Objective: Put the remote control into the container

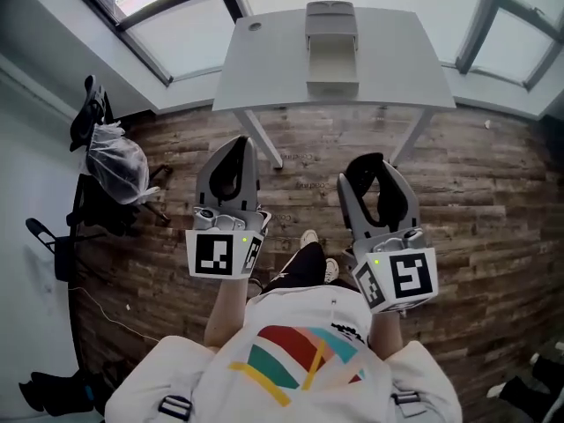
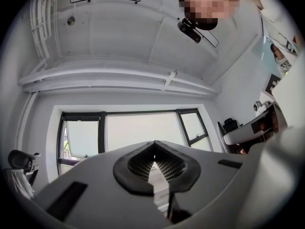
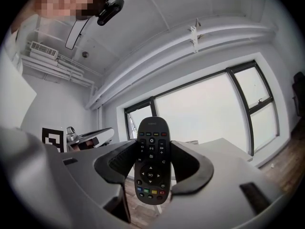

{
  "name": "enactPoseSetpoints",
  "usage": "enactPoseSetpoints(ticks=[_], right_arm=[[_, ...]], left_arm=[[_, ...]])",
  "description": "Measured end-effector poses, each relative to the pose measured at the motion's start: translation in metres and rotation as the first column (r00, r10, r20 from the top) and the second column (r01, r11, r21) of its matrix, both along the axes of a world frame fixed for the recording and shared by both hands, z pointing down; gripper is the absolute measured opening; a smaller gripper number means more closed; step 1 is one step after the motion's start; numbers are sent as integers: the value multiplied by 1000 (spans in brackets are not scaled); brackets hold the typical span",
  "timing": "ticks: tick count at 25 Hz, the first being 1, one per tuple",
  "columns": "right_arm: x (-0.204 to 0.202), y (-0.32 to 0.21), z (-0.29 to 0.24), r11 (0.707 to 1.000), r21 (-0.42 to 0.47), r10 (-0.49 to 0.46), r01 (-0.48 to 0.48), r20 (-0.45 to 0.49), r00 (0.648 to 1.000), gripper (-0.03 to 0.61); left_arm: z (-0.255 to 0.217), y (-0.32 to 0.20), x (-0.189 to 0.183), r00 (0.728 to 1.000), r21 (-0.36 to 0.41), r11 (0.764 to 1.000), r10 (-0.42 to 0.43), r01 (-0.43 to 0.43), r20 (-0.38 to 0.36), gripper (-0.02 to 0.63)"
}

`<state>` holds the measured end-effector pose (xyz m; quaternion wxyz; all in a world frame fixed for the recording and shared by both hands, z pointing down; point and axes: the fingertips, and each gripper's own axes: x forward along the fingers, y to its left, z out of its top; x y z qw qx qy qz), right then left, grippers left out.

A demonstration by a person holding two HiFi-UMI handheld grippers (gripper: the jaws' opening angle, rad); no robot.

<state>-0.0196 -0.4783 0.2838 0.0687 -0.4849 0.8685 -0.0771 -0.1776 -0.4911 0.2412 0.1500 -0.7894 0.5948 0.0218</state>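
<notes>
In the right gripper view a black remote control (image 3: 152, 159) with coloured buttons stands upright between the dark pads, and my right gripper (image 3: 152, 163) is shut on it. In the head view the right gripper (image 1: 370, 164) is held close to the body, well short of the table. The container (image 1: 332, 67), a grey open box with its lid folded back, sits on the white table (image 1: 401, 64) ahead. My left gripper (image 1: 235, 146) hovers beside the right one. Its pads (image 2: 169, 168) meet with nothing between them.
A black chair with a clear plastic bag (image 1: 115, 167) stands on the wooden floor (image 1: 476, 183) at the left. Window frames (image 1: 150, 11) run behind the table. The person's shoes (image 1: 317, 254) show between the grippers. A small round hole (image 1: 255, 26) marks the table's far left corner.
</notes>
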Motion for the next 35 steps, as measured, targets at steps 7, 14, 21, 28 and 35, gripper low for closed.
enactPoseSetpoints(ticks=[7, 14, 21, 28, 35], right_arm=[[27, -39, 10, 997, 12, 74, -74, -42, 996, 233], [38, -116, 14, 993, -7, 116, -117, -88, 989, 233], [23, -230, 25, 991, -76, 100, -106, -78, 992, 233], [-13, -345, 28, 989, -116, 82, -92, -81, 993, 233], [-40, -426, 48, 979, -187, 54, -79, -139, 989, 233]], left_arm=[[8, -49, 17, 999, 44, 998, 50, -49, -20, 8], [8, -140, 17, 997, 38, 998, 55, -53, -51, 8], [17, -244, 7, 998, -18, 999, 48, -49, -35, 8], [26, -345, -30, 999, -60, 998, 21, -23, -30, 8], [42, -425, -56, 997, -88, 996, 0, -6, -71, 8]])
